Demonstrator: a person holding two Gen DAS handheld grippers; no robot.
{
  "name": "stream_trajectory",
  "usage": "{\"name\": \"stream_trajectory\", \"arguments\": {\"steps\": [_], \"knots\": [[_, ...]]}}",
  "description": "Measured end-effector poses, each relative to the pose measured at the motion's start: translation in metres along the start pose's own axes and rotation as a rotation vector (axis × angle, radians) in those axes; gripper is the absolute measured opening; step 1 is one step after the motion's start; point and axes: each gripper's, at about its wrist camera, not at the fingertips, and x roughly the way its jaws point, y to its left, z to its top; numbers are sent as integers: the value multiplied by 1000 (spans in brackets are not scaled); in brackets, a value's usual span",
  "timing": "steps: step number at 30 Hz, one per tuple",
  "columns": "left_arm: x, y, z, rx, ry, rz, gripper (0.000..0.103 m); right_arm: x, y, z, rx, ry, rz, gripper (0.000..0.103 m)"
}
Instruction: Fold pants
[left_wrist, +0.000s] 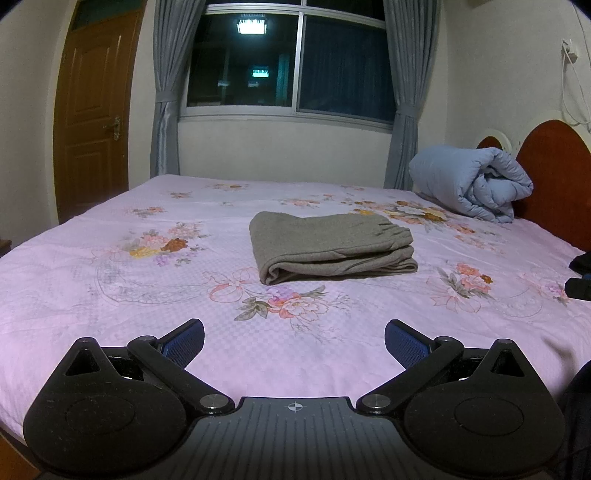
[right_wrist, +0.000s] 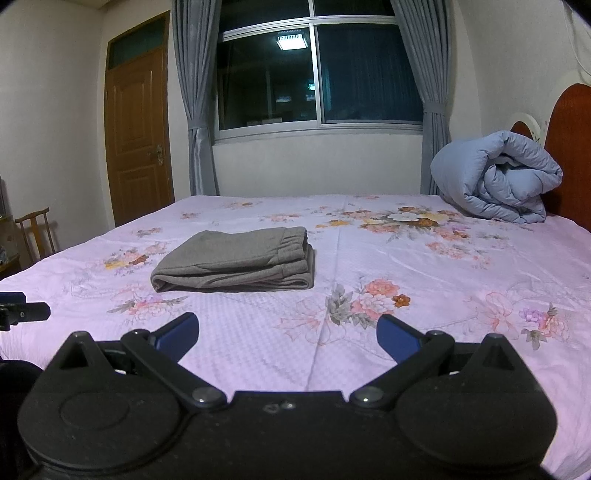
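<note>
Your two wrist cameras sit low at the bed's (left_wrist: 110, 266) near edge, facing the window (left_wrist: 291, 62). Both share the pants (left_wrist: 330, 245), centred for the left, left of centre for the right, perhaps slightly nearer.

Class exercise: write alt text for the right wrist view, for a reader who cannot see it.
Grey pants lie folded in a neat stack on a bed with a pink floral sheet. The open right gripper hangs empty in the foreground. A rolled blue quilt sits by the headboard.
</note>
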Motion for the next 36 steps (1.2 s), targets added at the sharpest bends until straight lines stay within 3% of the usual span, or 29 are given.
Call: {"name": "stream_trajectory", "arguments": {"steps": [20,28,36], "knots": [[0,-1,0,0,1,0,103,1,0,-1,-3,3,2,97],[-3,-1,-1,23,-18,-34,103,1,0,-1,-3,5,1,97],[-2,5,0,2,-27,-12,103,1,-1,-1,-3,7,4,97]]}}
